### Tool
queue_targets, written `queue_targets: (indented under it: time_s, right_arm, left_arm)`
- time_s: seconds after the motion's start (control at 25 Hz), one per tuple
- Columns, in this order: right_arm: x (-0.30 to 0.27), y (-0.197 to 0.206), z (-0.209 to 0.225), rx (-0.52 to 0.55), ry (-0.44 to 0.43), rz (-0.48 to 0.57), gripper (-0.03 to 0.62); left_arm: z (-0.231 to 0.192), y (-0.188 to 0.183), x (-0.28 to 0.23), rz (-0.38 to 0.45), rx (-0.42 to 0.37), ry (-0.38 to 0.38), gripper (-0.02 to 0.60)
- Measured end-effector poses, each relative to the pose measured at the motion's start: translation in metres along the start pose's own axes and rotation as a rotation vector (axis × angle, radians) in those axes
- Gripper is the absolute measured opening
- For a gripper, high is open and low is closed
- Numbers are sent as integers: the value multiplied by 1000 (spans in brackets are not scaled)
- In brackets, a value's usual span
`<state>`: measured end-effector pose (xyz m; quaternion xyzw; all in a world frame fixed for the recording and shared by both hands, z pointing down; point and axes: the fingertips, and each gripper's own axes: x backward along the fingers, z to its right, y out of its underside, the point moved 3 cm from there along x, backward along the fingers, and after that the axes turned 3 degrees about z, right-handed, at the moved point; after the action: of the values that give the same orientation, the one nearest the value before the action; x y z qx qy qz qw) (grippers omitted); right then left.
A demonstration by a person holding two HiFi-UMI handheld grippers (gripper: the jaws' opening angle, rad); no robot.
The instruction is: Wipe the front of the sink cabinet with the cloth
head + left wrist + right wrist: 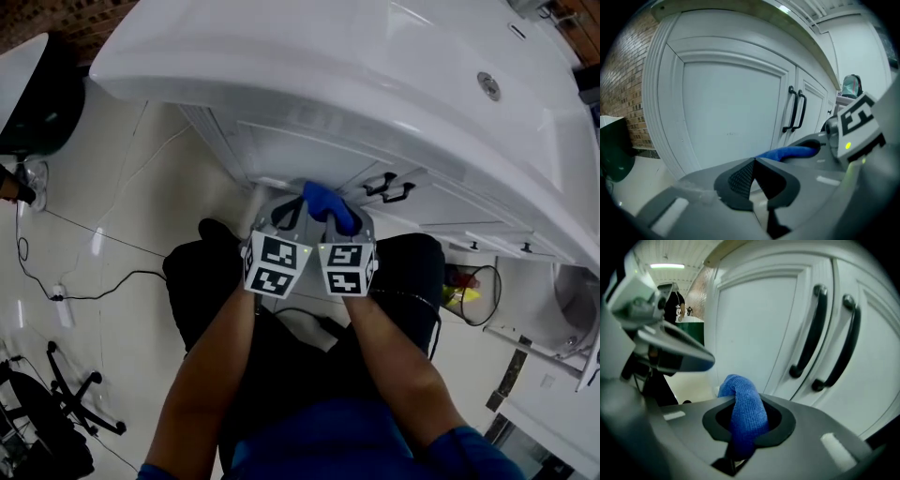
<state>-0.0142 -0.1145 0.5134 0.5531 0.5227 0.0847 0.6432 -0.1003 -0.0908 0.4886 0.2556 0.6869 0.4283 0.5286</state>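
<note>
Cloth (740,399), soft and limp, is bulging at lower centre; your right gripper (746,427) is pinching its fold, your left gripper (754,174) is sitting closed, empty.

- Head view: bright overhead light; glare streaks on the white sink (375,84) near 1 o'clock.
- Gripper views: fisheye bending, black vignetted corners, dimmer bluish tone.
- Right gripper view: ceiling lamp (665,266) glows at 11 o'clock; cloth (743,413) sharp.
</note>
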Motion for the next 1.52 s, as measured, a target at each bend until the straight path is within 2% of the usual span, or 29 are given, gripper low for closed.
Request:
queue_targets:
  time_s: [0.12,0.32,0.44,0.56,0.68,0.84,0.92,1.0,1.08,1.36,1.52]
  right_arm:
    - [38,-38,0,15,10,140,57]
    - [106,-101,13,60,87,395,57]
    - [138,-129,37,17,165,498,57]
    - [152,-148,59,20,225,544,57]
    - [142,-153,69,70,244,507,57]
    - [121,-144,66,106,221,447,57]
    - [114,-134,59,104,204,421,57]
    - [104,-123,50,115,186,394,57]
    - [93,-113,44,126,173,363,57]
    - [59,-73,32,132,141,238,57]
    - [41,-55,27,120,116,178,57]
  left_arm:
    - [3,-13,20,46,-7,5,6]
    - [21,-62,52,218,-39,14,6]
    - [40,-86,67,301,-78,23,6]
    - [55,-103,73,353,-83,65,6]
    - [56,-106,68,357,-78,75,6]
    - [39,-80,53,277,-55,36,6]
    - [32,-67,51,259,-15,29,6]
    - [30,-67,50,279,21,40,6]
    - [29,-68,45,294,20,41,6]
    - [17,-55,32,267,59,-3,6]
    - [15,-42,22,223,53,-6,6]
